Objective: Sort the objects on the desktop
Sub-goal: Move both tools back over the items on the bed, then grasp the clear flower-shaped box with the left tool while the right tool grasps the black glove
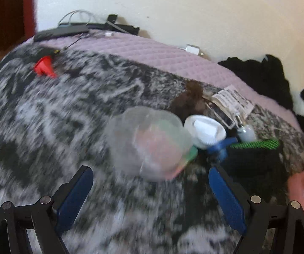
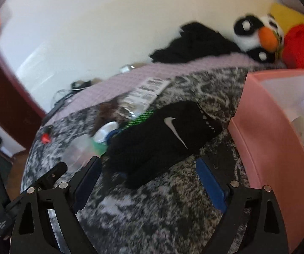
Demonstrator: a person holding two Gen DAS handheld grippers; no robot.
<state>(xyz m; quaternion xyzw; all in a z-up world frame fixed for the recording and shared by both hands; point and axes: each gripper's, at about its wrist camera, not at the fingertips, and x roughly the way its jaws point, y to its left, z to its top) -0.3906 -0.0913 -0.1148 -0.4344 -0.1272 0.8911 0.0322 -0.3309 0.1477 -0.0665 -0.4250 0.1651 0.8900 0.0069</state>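
A pile of small objects lies on a grey patterned blanket (image 1: 56, 116). A clear plastic container (image 1: 149, 141) lies just ahead of my left gripper (image 1: 149, 180), which is open and empty. Beside it are a white round lid (image 1: 204, 131), a blue clip (image 1: 219, 148), a small bottle (image 1: 246, 133), a brown fuzzy thing (image 1: 191, 99) and printed packets (image 1: 232, 101). A black Nike pouch with green mesh (image 2: 164, 135) lies between the open, empty fingers of my right gripper (image 2: 149, 169). A red piece (image 1: 45, 67) lies far left.
A pink box (image 2: 274, 131) with white contents stands at the right. A penguin plush (image 2: 260, 36), black clothing (image 2: 194, 42) and a red cushion (image 2: 302, 44) lie along the wall. Cables and black devices (image 1: 77, 28) sit at the far edge of the lilac quilt (image 1: 152, 53).
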